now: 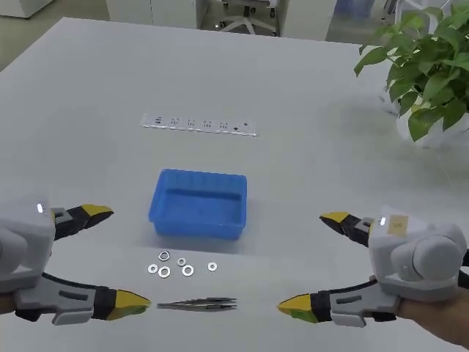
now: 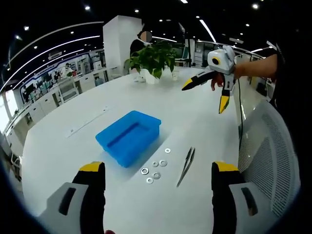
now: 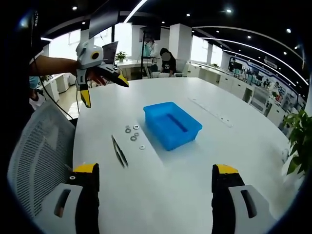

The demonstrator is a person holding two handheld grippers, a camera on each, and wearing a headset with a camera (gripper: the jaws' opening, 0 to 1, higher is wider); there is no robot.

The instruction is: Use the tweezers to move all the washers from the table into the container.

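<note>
Several small metal washers (image 1: 179, 265) lie loose on the white table (image 1: 308, 147), just in front of a blue rectangular container (image 1: 198, 204). Metal tweezers (image 1: 198, 303) rest flat near the table's front edge, untouched. My left gripper (image 1: 121, 257) hovers open to the left of the washers, and my right gripper (image 1: 314, 261) hovers open to their right. In the left gripper view the open gripper (image 2: 158, 166) frames the washers (image 2: 155, 169), tweezers (image 2: 185, 165) and container (image 2: 129, 136). The right gripper view shows tweezers (image 3: 119, 151), washers (image 3: 132, 134) and container (image 3: 171, 125) beyond the open gripper (image 3: 156, 168).
A white power strip (image 1: 198, 125) lies beyond the container. A potted green plant (image 1: 425, 73) stands at the table's far right. A white mesh chair (image 2: 265, 151) sits at the near edge. People stand in the background office.
</note>
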